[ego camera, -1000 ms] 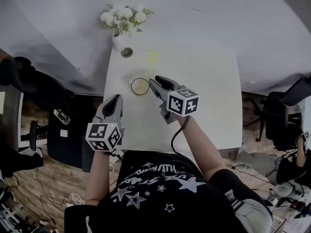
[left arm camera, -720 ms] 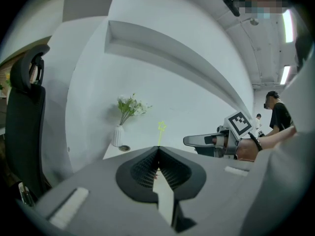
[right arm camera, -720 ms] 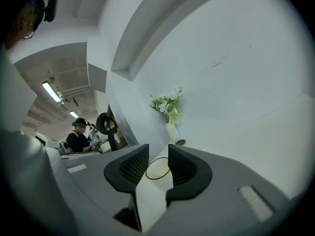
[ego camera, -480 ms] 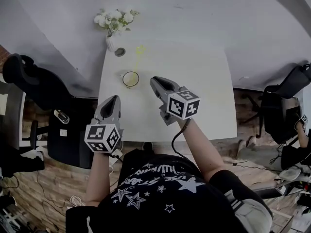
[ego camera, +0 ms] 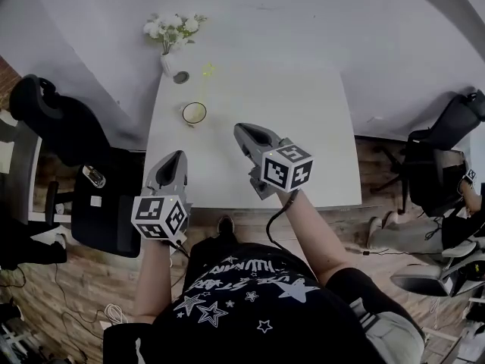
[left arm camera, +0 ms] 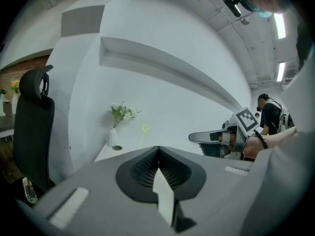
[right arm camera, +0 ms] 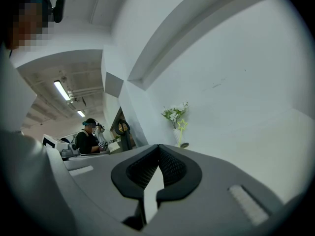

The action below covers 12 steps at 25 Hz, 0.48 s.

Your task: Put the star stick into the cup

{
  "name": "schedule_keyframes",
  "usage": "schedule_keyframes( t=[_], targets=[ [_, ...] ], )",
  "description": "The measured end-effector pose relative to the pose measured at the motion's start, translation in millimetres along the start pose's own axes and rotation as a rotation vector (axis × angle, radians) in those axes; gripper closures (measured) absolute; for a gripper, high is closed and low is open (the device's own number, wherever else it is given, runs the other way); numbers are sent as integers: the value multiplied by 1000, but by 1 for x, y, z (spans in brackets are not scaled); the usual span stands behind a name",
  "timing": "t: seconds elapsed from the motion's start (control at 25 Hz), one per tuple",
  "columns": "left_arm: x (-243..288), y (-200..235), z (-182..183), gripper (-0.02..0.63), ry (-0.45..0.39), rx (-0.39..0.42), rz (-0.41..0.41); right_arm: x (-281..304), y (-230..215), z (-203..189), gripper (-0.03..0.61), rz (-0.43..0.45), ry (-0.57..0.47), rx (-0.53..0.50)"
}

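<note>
A small white cup [ego camera: 194, 113] stands on the white table [ego camera: 303, 127], towards its far left. The yellow star stick [ego camera: 206, 71] rises out of it and leans away towards the wall. In the left gripper view the star stick [left arm camera: 145, 129] shows upright beyond the jaws, and the cup is hidden. My right gripper [ego camera: 242, 130] hovers over the table, right of the cup and apart from it, shut on nothing. My left gripper [ego camera: 177, 156] hangs near the table's front left edge, also shut and empty.
A white vase of flowers [ego camera: 168, 35] and a small round dark object [ego camera: 180, 77] sit at the table's far left corner. A black office chair [ego camera: 53, 116] stands left of the table and another [ego camera: 447, 146] at the right. The wall lies just behind the table.
My right gripper has drawn back from the cup, which it stood right next to, and its jaws have closed. The head view has shifted, so the table looks farther away.
</note>
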<state>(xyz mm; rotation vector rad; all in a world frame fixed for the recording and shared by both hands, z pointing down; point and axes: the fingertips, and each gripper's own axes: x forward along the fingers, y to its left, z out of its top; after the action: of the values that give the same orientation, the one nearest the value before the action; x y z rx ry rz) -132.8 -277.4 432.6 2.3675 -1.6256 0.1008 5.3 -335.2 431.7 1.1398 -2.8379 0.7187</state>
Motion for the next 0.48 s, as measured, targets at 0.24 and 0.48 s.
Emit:
schedule_keyframes(
  t=[0.24, 0.48],
  targets=[
    [-23, -21, -8, 611, -4, 6, -3, -34, 14, -13, 563, 1, 2, -7],
    [-52, -41, -20, 611, -1, 5, -3, -65, 27, -31, 564, -10, 16, -12]
  ],
)
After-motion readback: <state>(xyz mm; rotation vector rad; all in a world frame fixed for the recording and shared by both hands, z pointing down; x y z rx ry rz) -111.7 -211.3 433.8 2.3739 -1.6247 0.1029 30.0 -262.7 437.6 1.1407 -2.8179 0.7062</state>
